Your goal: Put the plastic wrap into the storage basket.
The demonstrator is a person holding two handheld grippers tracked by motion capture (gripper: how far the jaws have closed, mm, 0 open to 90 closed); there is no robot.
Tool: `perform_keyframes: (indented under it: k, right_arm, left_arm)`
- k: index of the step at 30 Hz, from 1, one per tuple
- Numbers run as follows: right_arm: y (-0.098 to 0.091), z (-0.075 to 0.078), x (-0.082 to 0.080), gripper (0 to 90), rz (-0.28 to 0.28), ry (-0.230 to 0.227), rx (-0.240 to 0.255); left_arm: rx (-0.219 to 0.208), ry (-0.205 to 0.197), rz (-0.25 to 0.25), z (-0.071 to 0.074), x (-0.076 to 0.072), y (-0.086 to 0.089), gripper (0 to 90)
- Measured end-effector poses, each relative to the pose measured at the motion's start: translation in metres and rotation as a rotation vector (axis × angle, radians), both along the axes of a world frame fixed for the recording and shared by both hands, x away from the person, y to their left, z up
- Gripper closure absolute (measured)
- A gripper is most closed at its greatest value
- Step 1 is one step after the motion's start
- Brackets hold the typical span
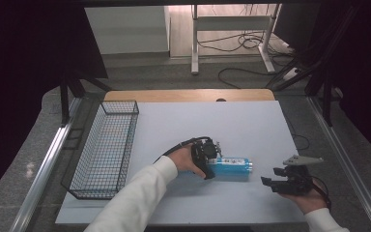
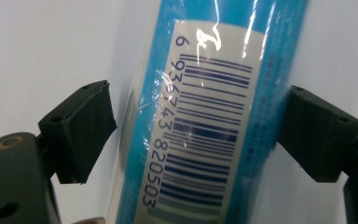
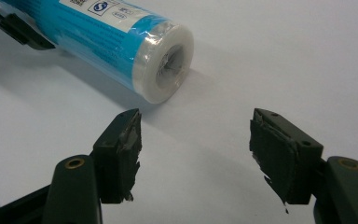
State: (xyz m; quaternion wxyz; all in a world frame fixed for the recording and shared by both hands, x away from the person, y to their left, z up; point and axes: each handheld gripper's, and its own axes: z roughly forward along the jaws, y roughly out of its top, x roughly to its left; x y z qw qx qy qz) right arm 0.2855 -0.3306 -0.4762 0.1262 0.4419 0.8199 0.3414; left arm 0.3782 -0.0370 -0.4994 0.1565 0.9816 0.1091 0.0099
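The left gripper straddled the blue roll with jaws spread, apparently to grasp it; the right gripper waited nearby, jaws released

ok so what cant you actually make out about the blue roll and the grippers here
- Left gripper view: whether the pads press the blue roll; the left pad shows a gap, the right pad's edge meets the wrap, contact unclear.
- High view: the roll's left end, covered by the left gripper.
- Right gripper view: the roll's label print, too small and cut by the top edge.
- High view: the wire basket's contents, mesh too fine.
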Motion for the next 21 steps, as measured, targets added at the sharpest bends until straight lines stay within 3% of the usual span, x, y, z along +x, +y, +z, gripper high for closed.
perform_keyframes:
  k: [8, 16, 21]
  right_arm:
    - [-0.0008, -0.0012, 0.0006, 34.3, -0.001, 0.004, 0.004]
    - [-0.0014, -0.0015, 0.0009, 34.3, -0.003, 0.002, 0.002]
    - [-0.0020, -0.0014, 0.0006, 34.5, -0.009, 0.004, 0.004]
  left_arm:
    - [0.010, 0.042, -0.002, -0.0021, 0.0013, -0.0009, 25.1]
    - [0.032, 0.027, -0.035, -0.0006, 0.0021, -0.0029, 26.4]
    - [0.025, 0.041, -0.031, -0.0002, 0.0032, -0.0019, 27.0]
